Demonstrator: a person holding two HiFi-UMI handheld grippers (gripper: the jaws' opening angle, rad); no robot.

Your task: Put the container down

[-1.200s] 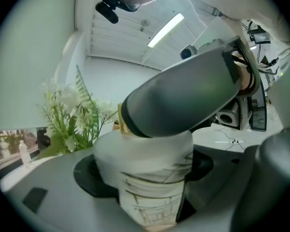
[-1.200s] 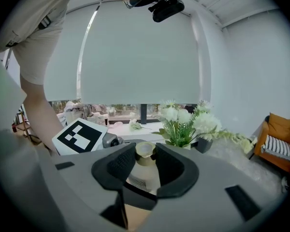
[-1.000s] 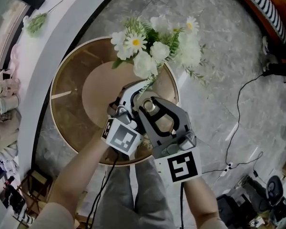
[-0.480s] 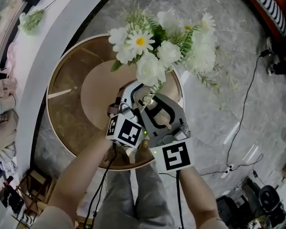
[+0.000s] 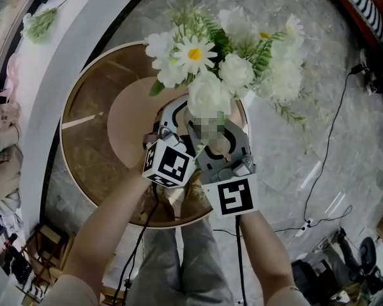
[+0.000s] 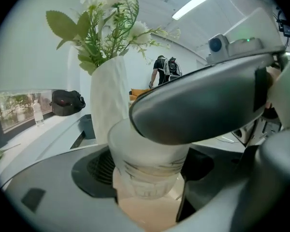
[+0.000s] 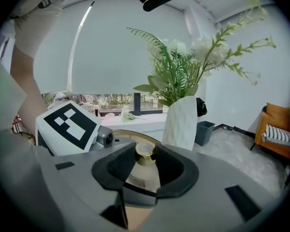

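A small frosted container (image 6: 147,168) with a gold cap (image 7: 145,151) hangs just above the round wooden table (image 5: 96,139). Both grippers are closed on it. My left gripper (image 5: 190,116) takes its lower body between the dark pads. My right gripper (image 7: 145,167) holds it from the other side, near the cap, and one of its fingers (image 6: 203,105) arches over the container in the left gripper view. In the head view a mosaic patch and white flowers (image 5: 210,62) cover most of the container. The left gripper's marker cube (image 7: 70,122) shows beside the right jaws.
A white vase (image 7: 180,122) with the flowers stands on the table directly beyond the grippers. A curved white ledge (image 5: 64,50) runs at the left. On the marble floor lies a cable (image 5: 319,164). A sofa with a striped cushion (image 5: 360,11) sits far right.
Both grippers have come down together with the container toward the table top and sit closer under the flowers. Their hold looks the same.
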